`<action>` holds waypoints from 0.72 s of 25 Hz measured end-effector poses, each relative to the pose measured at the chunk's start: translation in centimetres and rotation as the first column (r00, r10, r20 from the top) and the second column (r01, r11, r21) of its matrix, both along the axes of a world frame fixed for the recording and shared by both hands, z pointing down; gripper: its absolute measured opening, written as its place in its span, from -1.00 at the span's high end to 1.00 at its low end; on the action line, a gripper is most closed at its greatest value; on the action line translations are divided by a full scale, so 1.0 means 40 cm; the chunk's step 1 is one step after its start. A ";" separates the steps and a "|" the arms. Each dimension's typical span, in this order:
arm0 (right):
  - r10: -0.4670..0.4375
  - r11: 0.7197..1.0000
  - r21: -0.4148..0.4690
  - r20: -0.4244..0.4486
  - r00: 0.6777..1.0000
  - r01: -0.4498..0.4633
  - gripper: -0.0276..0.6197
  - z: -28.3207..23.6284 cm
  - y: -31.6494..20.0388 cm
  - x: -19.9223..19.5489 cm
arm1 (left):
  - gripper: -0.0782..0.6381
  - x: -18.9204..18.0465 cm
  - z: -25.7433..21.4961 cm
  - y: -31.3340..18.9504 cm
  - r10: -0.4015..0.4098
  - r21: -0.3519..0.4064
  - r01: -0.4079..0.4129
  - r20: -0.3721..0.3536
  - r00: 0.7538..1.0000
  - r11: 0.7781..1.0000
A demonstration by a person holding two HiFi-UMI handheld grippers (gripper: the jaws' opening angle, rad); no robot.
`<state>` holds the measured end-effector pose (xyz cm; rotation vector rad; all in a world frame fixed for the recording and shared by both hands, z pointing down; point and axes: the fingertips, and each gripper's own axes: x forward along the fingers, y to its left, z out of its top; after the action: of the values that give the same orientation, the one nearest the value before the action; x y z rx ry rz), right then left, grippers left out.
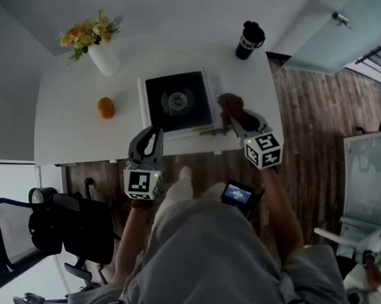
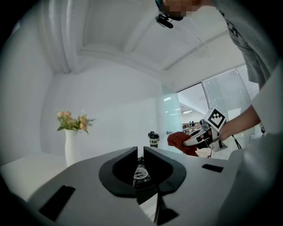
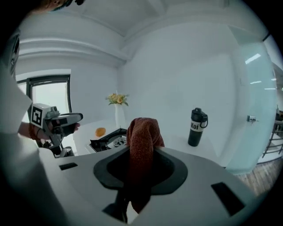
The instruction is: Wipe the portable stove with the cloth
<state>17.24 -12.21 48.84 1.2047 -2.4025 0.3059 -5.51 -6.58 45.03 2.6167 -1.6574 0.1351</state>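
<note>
Person's torso (image 1: 230,271): grey top, filled the head view from 4 to 8 o'clock, both forearms reaching up toward the bench.
Bench (image 1: 68,132): white, spread across the upper middle of the head view.
Portable stove (image 1: 178,101): black top with a round burner, sat on the bench near its front edge, at about 12 o'clock from the torso.
Right claw (image 3: 141,152): clamped on the cloth, reaching in from the stove's 4 o'clock side.
Left claw (image 2: 140,152): jaws all but together with only a thin slit and nothing between them; it pointed at the stove from its 7 o'clock corner, apart from it.
Cloth (image 3: 141,137): red-brown, bunched upright in the right claw, over the stove's 3 o'clock edge; whether it touched the stove could not be told.
Bottle (image 1: 250,40): black, at 1 o'clock from the stove, well apart.
Vase (image 1: 104,56): white, with flowers, at 10 o'clock.
Orange (image 1: 106,107): at 9 o'clock, near the stove.
Step in hand: seemingly the approach, with wiping not yet begun.
Next move: likely to lower the cloth flat onto the black top and sweep round the burner, the left claw steadying the near edge.
</note>
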 end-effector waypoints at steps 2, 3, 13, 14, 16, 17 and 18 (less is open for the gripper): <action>-0.030 0.999 -0.015 -0.041 0.999 0.029 0.57 0.014 -0.047 -0.010 | 0.58 -0.015 0.019 -0.043 0.013 -0.011 -0.013 0.018 1.000 1.000; -0.042 0.999 -0.031 -0.055 0.998 0.041 0.56 0.025 -0.064 -0.011 | 0.53 -0.017 0.027 -0.054 0.021 -0.020 -0.020 0.022 1.000 1.000; -0.147 0.989 -0.046 -0.178 0.973 0.141 0.55 0.080 -0.289 0.010 | 0.46 -0.003 0.108 -0.104 0.059 -0.119 -0.051 0.063 0.996 0.992; -0.165 0.986 -0.048 -0.198 0.966 0.159 0.54 0.085 -0.316 0.007 | 0.46 -0.004 0.117 -0.108 0.056 -0.128 -0.048 0.062 0.997 0.991; -0.190 0.982 -0.051 -0.232 0.954 0.184 0.52 0.093 -0.366 -0.001 | 0.47 -0.001 0.137 -0.111 0.061 -0.147 -0.051 0.067 0.996 0.988; -0.196 0.981 -0.053 -0.241 0.950 0.189 0.51 0.097 -0.389 -0.006 | 0.47 0.001 0.147 -0.113 0.063 -0.156 -0.051 0.074 0.995 0.986; -0.202 0.979 -0.061 -0.243 0.949 0.193 0.51 0.103 -0.408 -0.014 | 0.47 0.002 0.157 -0.115 0.063 -0.165 -0.048 0.082 0.995 0.985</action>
<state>16.70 -28.54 52.97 0.9166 -2.2635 0.1264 -5.42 -11.17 51.31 2.5690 -1.5268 0.3751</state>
